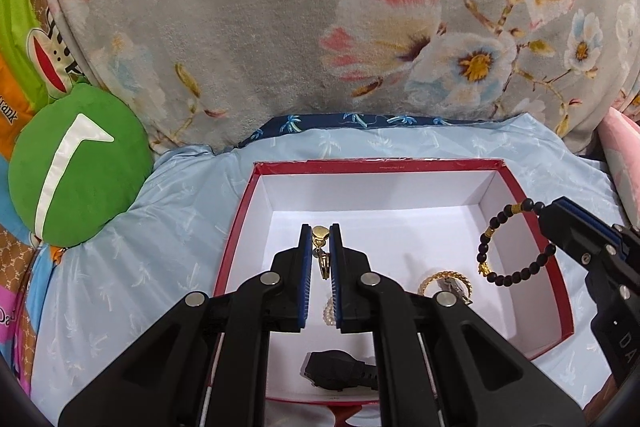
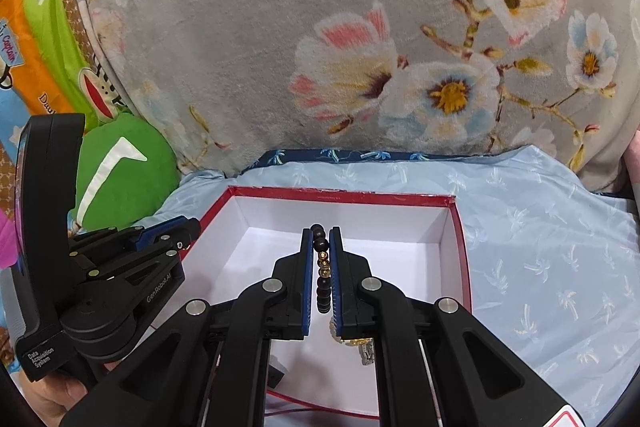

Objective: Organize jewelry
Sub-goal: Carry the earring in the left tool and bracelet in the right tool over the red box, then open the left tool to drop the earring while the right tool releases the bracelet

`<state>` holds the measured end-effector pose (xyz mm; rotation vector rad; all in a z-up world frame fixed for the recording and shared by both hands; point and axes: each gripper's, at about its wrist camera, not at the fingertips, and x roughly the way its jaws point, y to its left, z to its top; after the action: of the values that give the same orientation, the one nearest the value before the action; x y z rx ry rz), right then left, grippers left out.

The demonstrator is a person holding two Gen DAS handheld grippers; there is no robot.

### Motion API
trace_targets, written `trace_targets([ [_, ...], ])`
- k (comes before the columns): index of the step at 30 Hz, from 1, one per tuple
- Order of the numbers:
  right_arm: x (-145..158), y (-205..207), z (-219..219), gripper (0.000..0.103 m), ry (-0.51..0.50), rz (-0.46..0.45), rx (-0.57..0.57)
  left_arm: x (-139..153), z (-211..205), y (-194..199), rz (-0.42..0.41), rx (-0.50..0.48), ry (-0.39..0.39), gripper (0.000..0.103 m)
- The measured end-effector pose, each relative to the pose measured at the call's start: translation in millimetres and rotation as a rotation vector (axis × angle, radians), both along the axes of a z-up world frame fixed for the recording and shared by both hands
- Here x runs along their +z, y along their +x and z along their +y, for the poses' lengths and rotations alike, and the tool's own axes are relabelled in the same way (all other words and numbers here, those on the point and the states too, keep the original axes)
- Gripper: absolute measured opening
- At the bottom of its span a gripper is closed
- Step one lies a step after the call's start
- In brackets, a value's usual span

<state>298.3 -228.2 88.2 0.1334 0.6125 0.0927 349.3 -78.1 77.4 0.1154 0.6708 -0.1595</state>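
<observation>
A red box [image 1: 538,227] with a white inside lies on the light blue sheet; it also shows in the right wrist view [image 2: 460,247]. My left gripper [image 1: 320,233] is shut on a gold earring [image 1: 320,247] above the box floor. My right gripper [image 2: 321,233] is shut on a black bead bracelet [image 2: 322,279] with gold beads; in the left wrist view the bracelet [image 1: 516,275] hangs over the box's right side. A gold watch [image 1: 446,283], a pearl piece [image 1: 329,311] and a black watch [image 1: 340,371] lie in the box.
A grey floral blanket [image 1: 280,27] rises behind the box. A green round cushion [image 1: 80,167] lies at the left. The light blue sheet [image 2: 560,267] spreads around the box. Pink fabric [image 1: 624,147] is at the right edge.
</observation>
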Motion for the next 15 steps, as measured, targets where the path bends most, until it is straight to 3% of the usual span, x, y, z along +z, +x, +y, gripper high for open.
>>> trace_targets([
  [15, -25.1, 15.7, -0.7, 0.008, 0.01, 0.05, -0.007, -20.8, -0.6, 20.1, 0.041, 0.019, -0.004, 0.008],
])
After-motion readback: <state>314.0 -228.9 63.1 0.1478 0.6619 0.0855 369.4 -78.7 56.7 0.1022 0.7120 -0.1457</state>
